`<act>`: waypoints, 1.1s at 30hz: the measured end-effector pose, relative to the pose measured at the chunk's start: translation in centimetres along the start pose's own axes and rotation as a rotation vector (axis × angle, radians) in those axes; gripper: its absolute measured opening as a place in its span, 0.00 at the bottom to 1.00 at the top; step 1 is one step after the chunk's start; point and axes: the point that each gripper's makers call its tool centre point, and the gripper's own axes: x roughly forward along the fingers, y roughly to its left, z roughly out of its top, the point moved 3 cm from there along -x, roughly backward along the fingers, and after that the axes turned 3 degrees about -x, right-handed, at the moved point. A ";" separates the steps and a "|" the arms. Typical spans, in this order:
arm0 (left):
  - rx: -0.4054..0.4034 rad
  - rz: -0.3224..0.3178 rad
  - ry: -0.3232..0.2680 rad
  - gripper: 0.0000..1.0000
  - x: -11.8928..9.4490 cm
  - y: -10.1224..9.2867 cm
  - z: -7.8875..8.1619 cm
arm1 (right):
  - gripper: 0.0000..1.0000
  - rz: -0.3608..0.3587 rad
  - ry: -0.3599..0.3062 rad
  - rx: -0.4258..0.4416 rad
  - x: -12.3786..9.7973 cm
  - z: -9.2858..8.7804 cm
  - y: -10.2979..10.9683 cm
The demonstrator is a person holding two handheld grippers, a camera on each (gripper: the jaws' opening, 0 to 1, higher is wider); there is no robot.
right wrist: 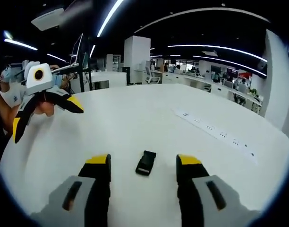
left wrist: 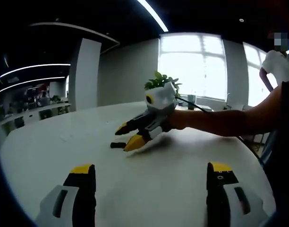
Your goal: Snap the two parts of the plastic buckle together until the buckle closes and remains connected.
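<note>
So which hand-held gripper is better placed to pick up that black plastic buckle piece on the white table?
Right. The right hand-held gripper is open, with the black plastic buckle piece between its tips; the left hand-held gripper sits farther back.

The buckle [right wrist: 146, 162] is black on a white table [right wrist: 149, 118]. At ten o'clock, the left gripper [right wrist: 43, 116] is grey with yellow tips.

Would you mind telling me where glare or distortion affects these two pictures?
Left gripper view: the window is blown out white, and the right gripper casts a soft shadow. Right gripper view: even ceiling light, fisheye bends the table edge; the buckle piece stays sharp.
</note>
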 end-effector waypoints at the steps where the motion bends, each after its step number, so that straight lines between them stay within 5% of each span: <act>1: -0.001 -0.001 0.000 0.99 0.0 0.0 0.0 | 0.75 -0.001 -0.004 0.002 0.1 0.1 -0.1; 12: -0.002 0.002 0.000 0.99 0.1 0.0 -0.1 | 1.00 -0.019 -0.023 0.008 0.1 0.3 -0.2; 33: -0.001 0.026 -0.027 0.99 0.0 0.4 0.3 | 1.00 -0.112 -0.040 0.018 -2.5 0.7 -0.5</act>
